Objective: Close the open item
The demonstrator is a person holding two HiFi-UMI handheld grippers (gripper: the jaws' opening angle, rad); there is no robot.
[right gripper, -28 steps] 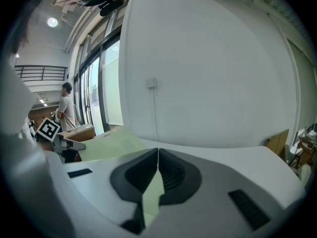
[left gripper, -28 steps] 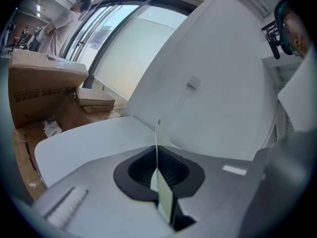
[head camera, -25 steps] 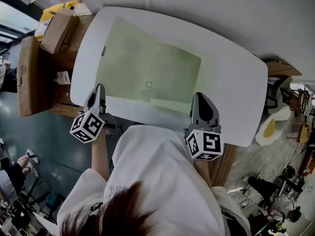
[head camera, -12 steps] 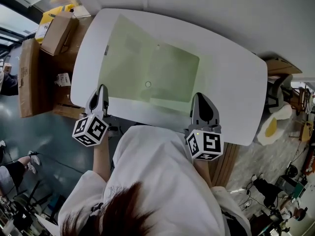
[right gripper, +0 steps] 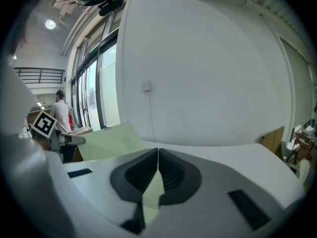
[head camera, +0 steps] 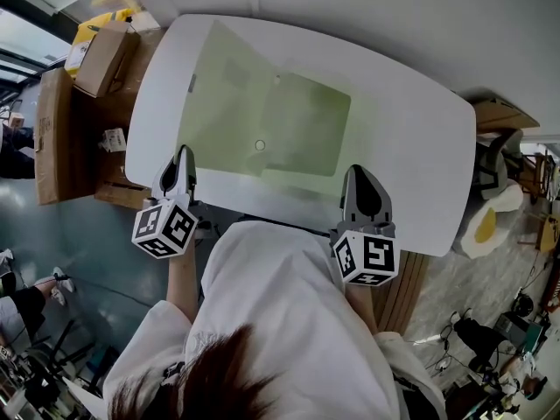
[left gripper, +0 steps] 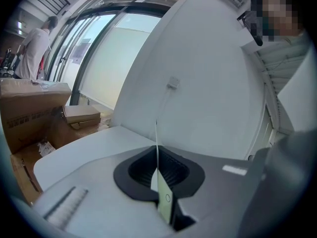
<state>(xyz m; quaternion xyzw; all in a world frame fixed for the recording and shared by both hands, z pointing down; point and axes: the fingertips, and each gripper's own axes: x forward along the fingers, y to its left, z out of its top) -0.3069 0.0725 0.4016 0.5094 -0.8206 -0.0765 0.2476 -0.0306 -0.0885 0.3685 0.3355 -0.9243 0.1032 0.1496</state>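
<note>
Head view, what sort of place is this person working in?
Probably a workshop or lab-style office, not a home: a plain white table, cardboard boxes stacked beside it, and cables and gear strewn on the floor. The left gripper view also shows tall windows.

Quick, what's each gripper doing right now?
Left gripper: closed on the folder edge.
Right gripper: closed on the folder's near edge.

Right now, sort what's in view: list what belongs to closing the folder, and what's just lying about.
Belongs to the job: green folder, left cover raised; left gripper and right gripper, each shut on its near edge.
Just lying about: cardboard boxes beside the white table; egg-shaped cushion on the floor.
</note>
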